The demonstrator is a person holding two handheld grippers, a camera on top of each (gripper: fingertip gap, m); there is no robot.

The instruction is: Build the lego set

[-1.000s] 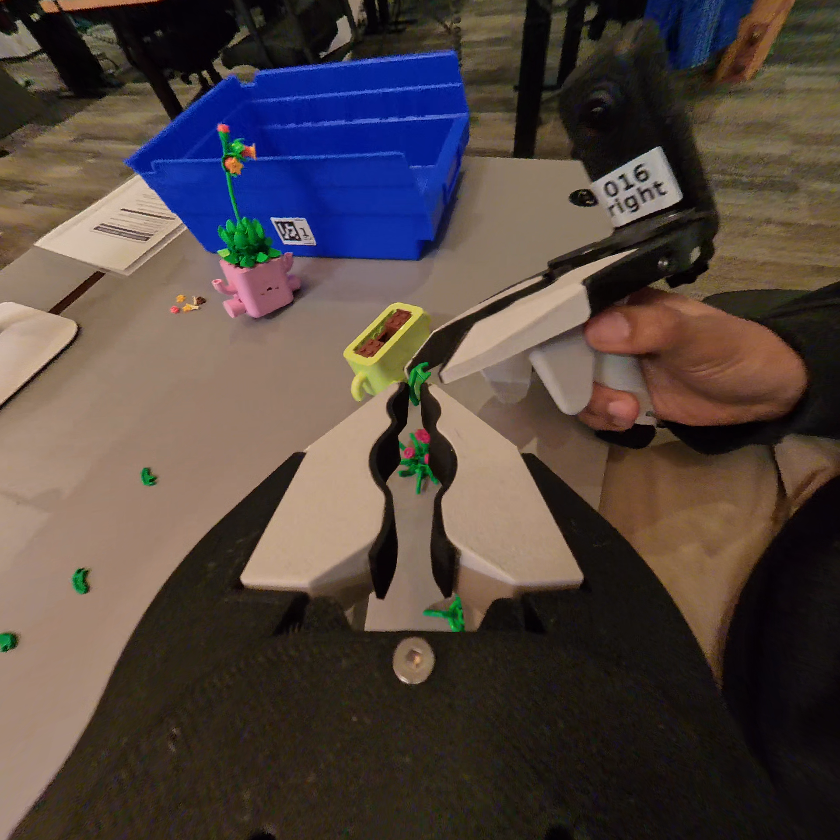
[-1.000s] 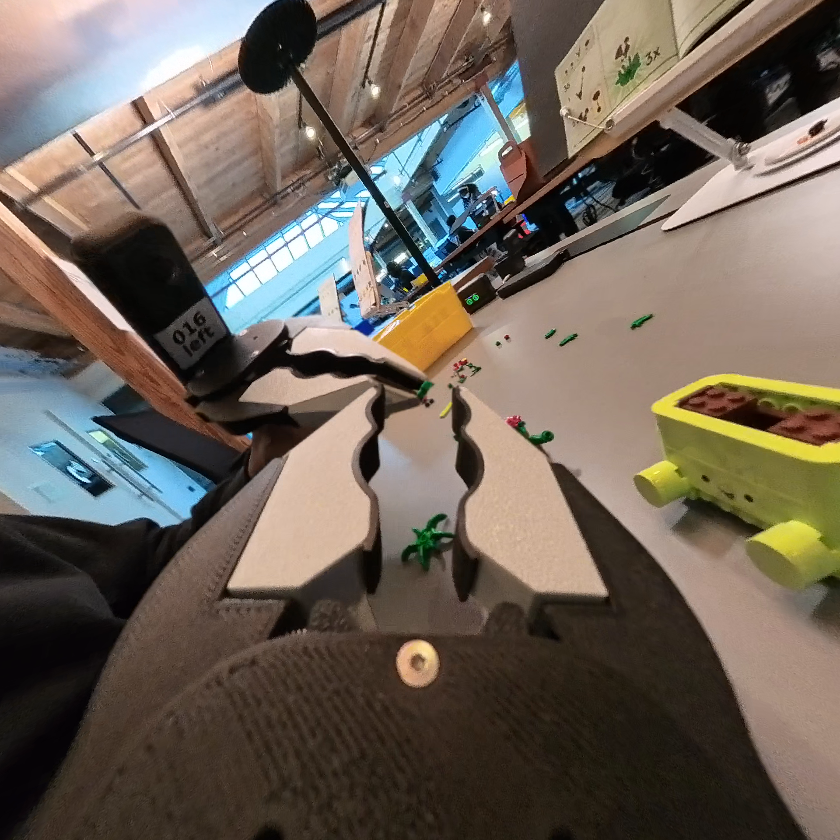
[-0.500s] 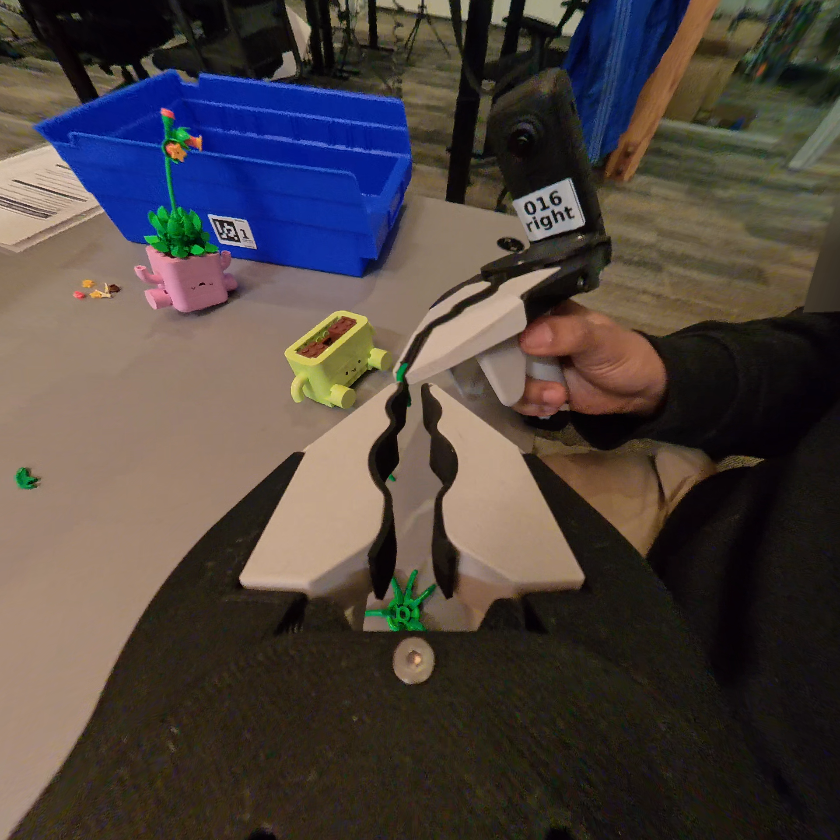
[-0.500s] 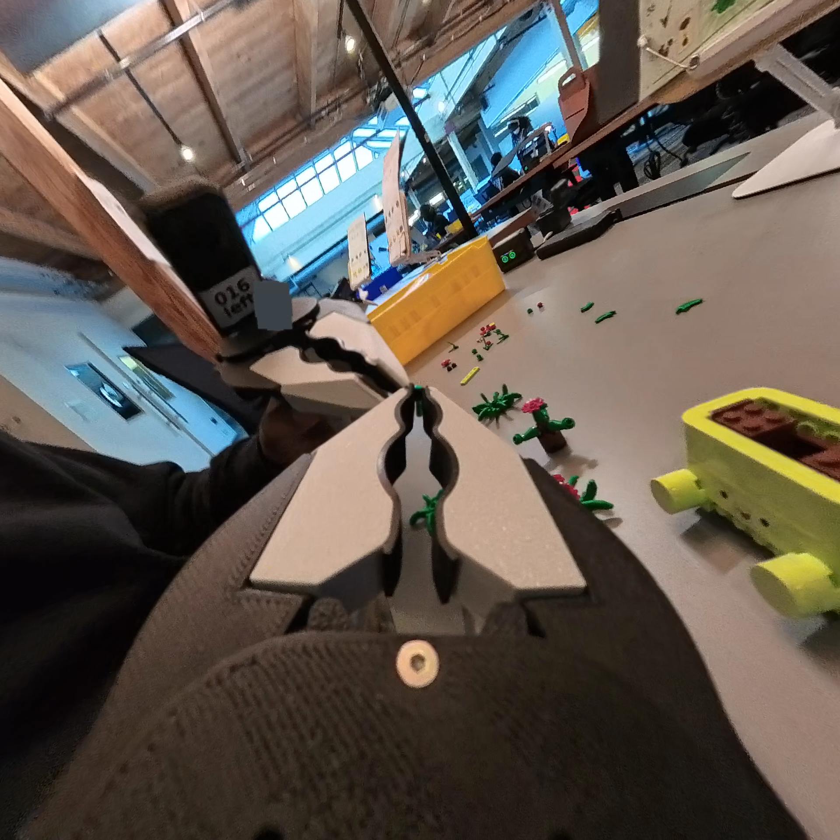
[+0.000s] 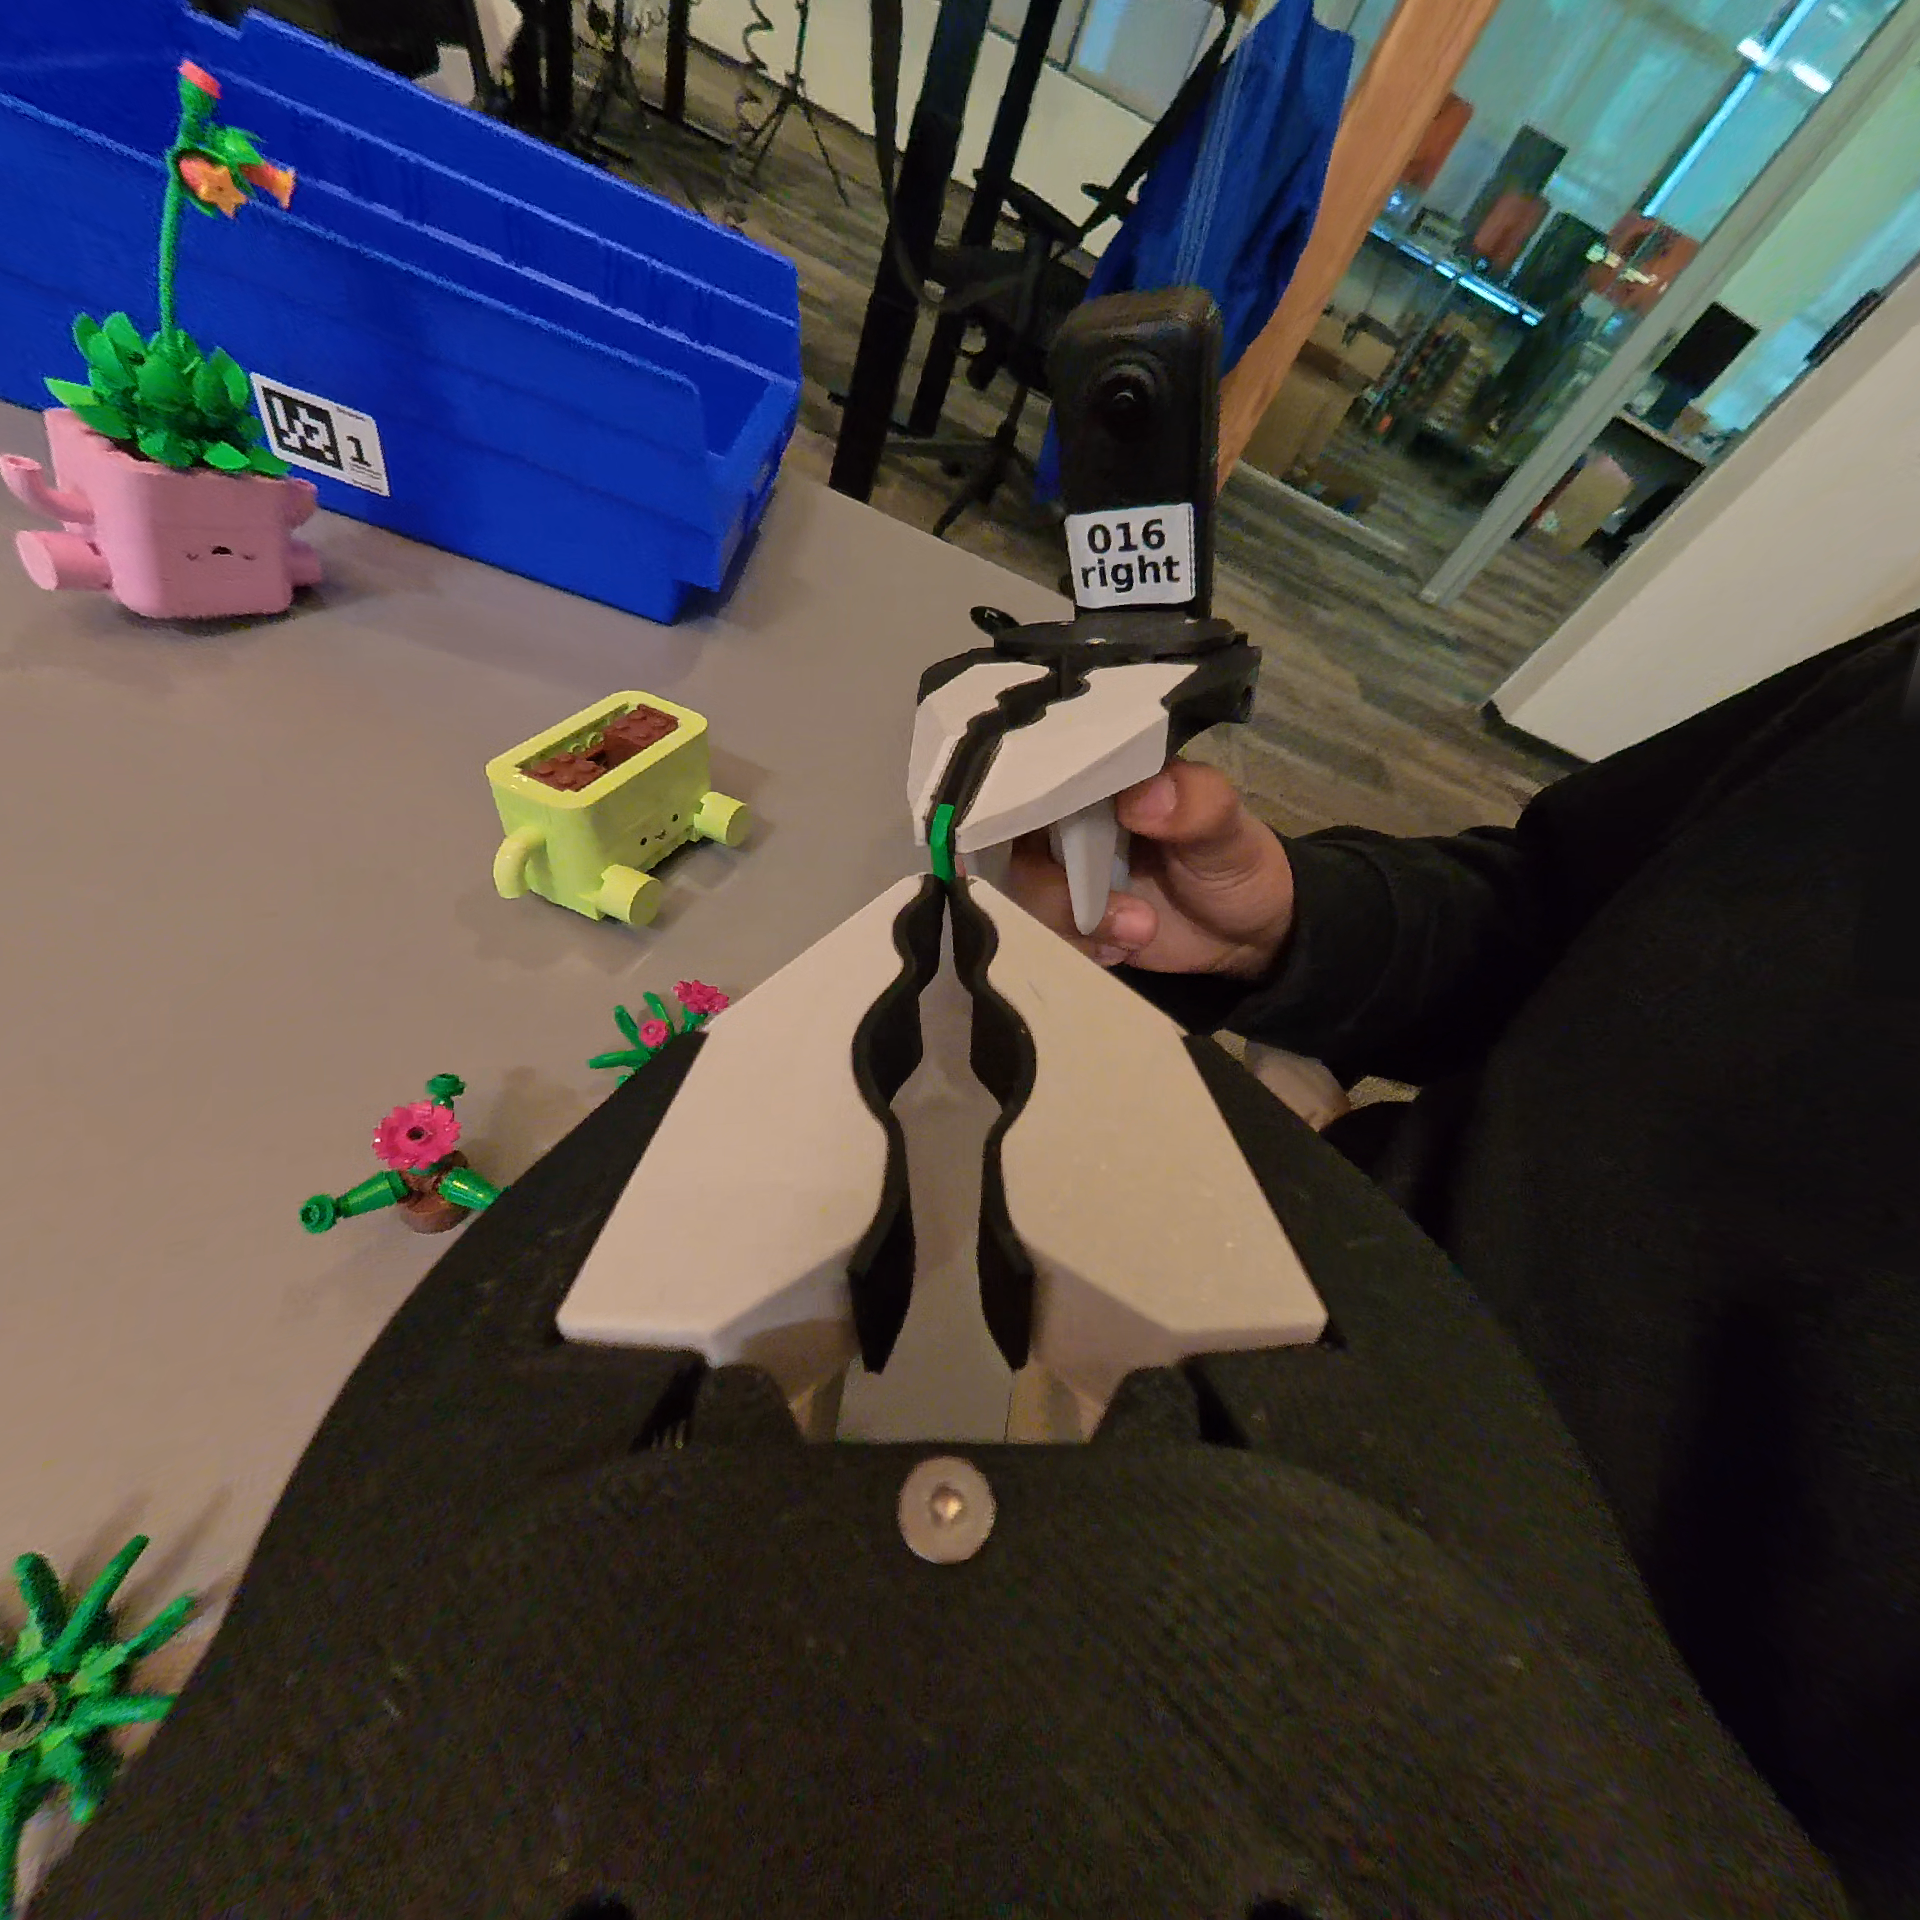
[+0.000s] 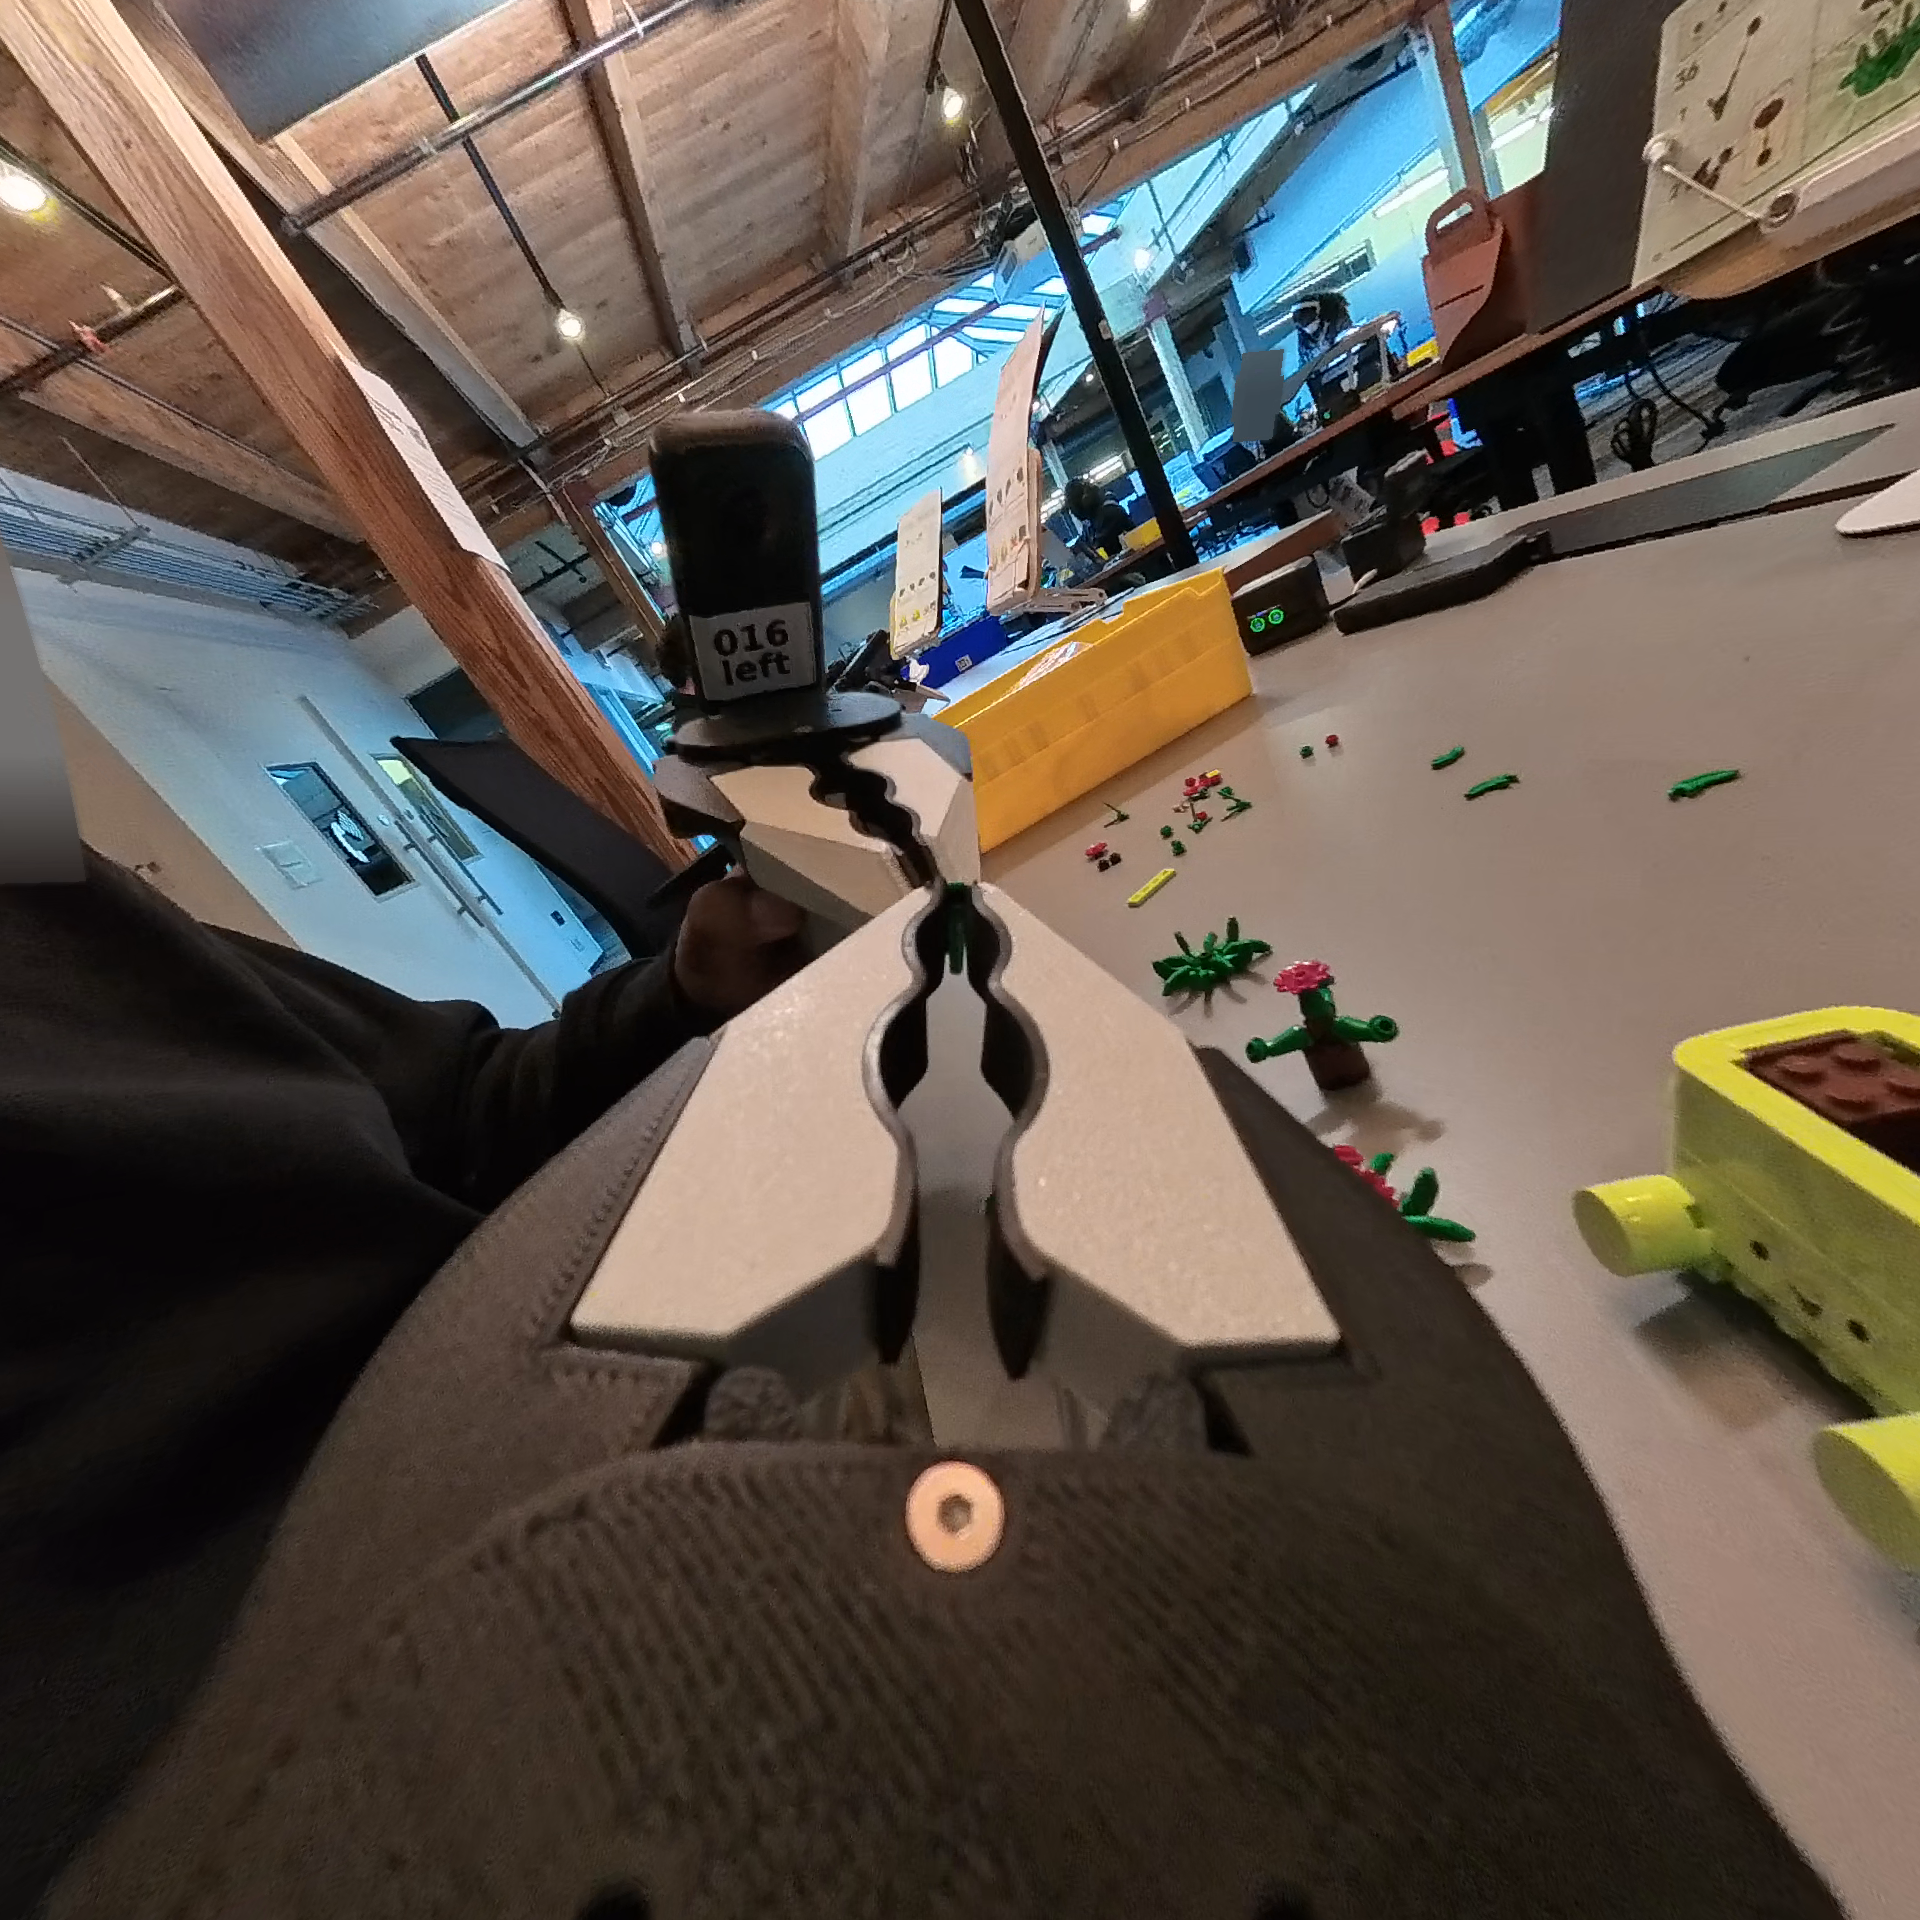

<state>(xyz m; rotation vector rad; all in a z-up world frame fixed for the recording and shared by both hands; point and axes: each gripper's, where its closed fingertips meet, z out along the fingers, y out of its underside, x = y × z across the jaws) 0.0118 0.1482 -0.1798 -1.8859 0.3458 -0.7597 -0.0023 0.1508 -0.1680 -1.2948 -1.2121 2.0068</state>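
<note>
Between the tips of the left gripper [image 5: 943, 902] and right gripper [image 6: 954, 914] sits a green piece [image 5: 940, 842]; only a sliver shows, so its shape cannot be told, nor which tips actually clamp it. Left of the left gripper, the spiky plant [image 5: 57, 1704] is cut by the picture's edge, and the pink pot [image 5: 156, 520] loses its arm there. Right of the right gripper, the lime pot [image 6: 1808, 1195] runs off the edge. The far bits [image 6: 1195, 810] beyond are too small to name.

Wrist cameras face each other, sharing the lime pot [image 5: 603, 800]
</note>
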